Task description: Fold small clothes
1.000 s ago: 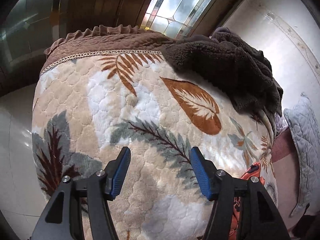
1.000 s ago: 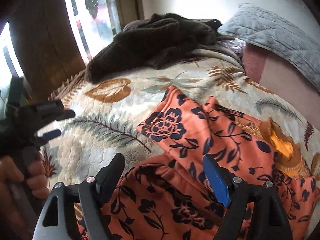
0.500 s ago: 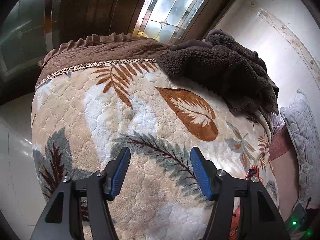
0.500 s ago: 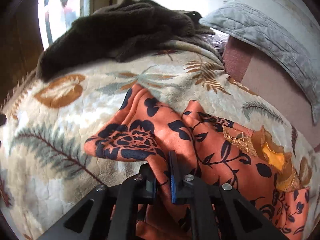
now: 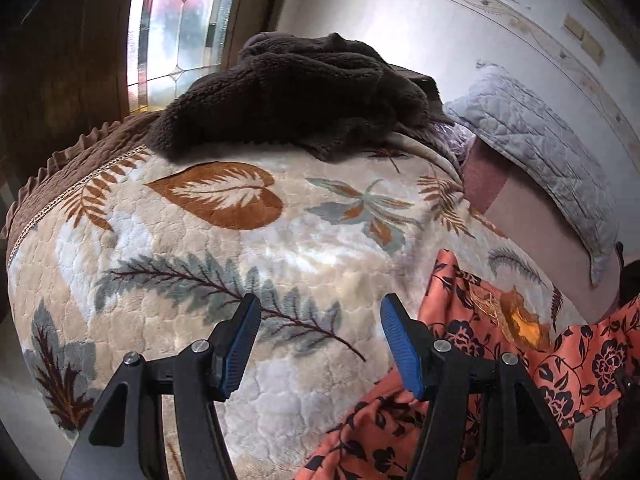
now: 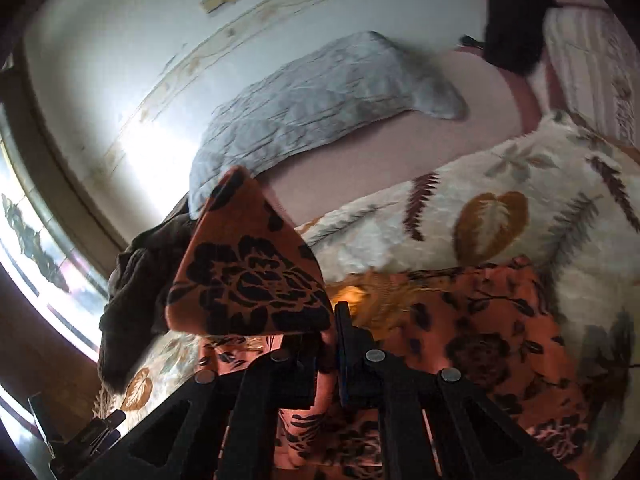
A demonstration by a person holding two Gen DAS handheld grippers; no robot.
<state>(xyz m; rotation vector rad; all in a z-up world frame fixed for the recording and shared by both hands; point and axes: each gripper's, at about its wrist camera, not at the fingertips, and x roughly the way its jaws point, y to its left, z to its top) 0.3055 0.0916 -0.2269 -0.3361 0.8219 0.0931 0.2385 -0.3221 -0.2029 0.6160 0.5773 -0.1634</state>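
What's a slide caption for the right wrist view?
Right tongs shut on the orange floral garment, its corner lifted above the leaf-print blanket.

Daylight is admitted through a leaded stained-glass window [image 5: 176,28], which is blown out to near white in both views. In the right wrist view strong glare is spread from the window [image 6: 36,240] across the pale plastered wall [image 6: 132,92], and detail there is washed out. The cream leaf-patterned plush blanket [image 5: 192,248] is evenly lit and rendered sharply in the left wrist view; in the right wrist view it [image 6: 500,208] is softened by motion blur. Heavy fisheye curvature and dark corner vignetting are noted in both.
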